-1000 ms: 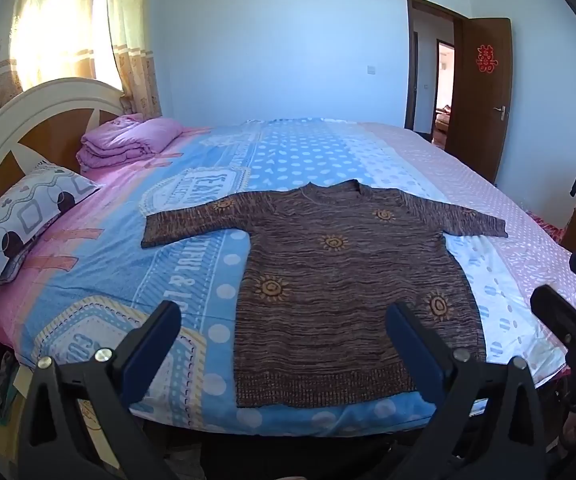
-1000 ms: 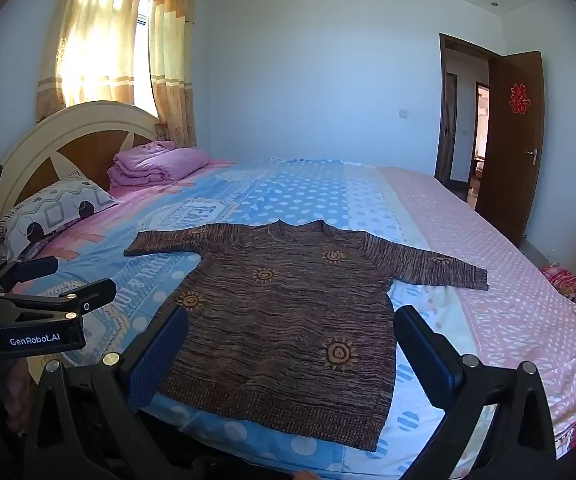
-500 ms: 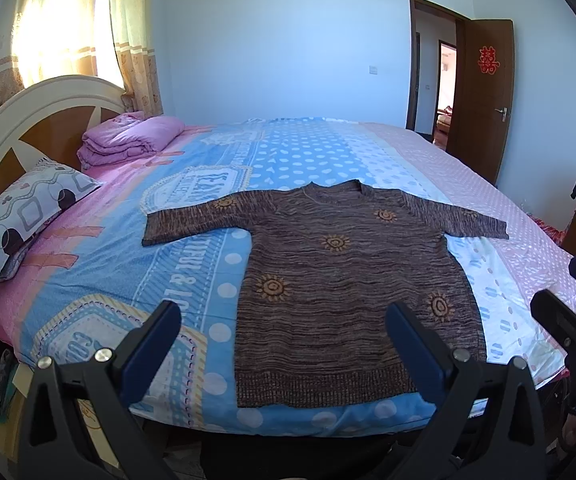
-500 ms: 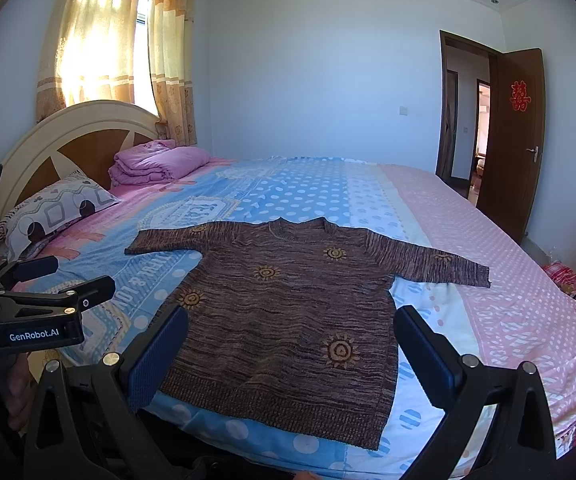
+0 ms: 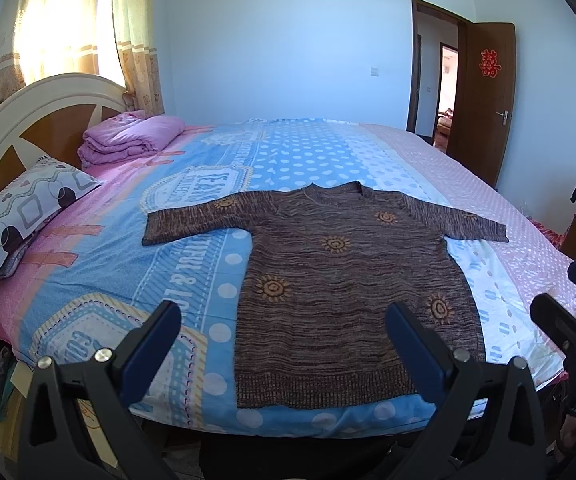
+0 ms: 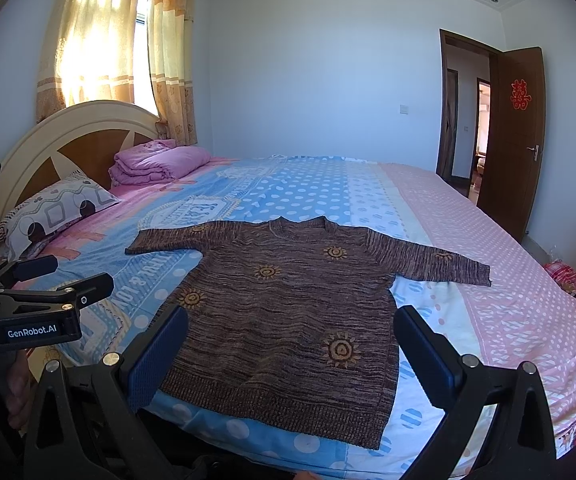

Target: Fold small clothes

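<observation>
Brown knit sweater [image 5: 340, 280] lies flat and unfolded at the bed's [image 5: 99, 280] near edge, hem toward the grippers, so 0 folds done, all left. Left gripper [image 5: 283, 340] and right gripper [image 6: 292, 344] hover short of it, jaws wide apart, empty. Only right view shows a hand [image 6: 17, 392].

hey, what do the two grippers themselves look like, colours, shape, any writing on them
Both are black, angular frames with silver screw heads. The left gripper and right gripper each have two flat fingers faced with dark blue textured pads. Seen from the right wrist, the left gripper's side reads "GenRobot.AI" in white. No cables or sleeves show.
</observation>
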### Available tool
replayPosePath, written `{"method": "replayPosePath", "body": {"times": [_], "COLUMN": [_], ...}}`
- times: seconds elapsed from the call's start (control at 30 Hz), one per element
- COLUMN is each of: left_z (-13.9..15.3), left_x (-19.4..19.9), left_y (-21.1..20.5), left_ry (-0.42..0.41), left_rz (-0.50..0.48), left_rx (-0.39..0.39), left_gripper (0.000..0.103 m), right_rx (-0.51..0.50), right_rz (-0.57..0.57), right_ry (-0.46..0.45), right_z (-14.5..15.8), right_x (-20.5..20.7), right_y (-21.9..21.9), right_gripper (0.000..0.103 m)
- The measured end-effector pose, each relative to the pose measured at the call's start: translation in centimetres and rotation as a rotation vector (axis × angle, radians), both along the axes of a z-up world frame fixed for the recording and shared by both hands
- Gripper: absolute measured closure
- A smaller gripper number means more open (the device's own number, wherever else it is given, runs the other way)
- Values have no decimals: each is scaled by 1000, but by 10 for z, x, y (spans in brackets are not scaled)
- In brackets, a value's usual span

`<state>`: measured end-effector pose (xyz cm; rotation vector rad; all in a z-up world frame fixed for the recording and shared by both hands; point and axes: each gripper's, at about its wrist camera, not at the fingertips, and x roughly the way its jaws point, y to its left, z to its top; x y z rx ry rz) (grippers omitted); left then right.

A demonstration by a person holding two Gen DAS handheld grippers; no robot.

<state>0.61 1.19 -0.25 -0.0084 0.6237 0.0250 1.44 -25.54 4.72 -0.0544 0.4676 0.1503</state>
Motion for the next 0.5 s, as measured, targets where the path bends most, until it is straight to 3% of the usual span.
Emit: {"method": "replayPosePath", "body": {"times": [0.5], "left_z": [-2], "left_x": [1], "left_y": [0], "left_ry": [4], "left_rz": [2], "left_rx": [-7], "left_gripper": [0], "right_rx": [-1], "right_rz": [4], "right_ry": [9], "right_z": [-1], "right_x": [1], "right_y": [1], "right_gripper": [1]}}
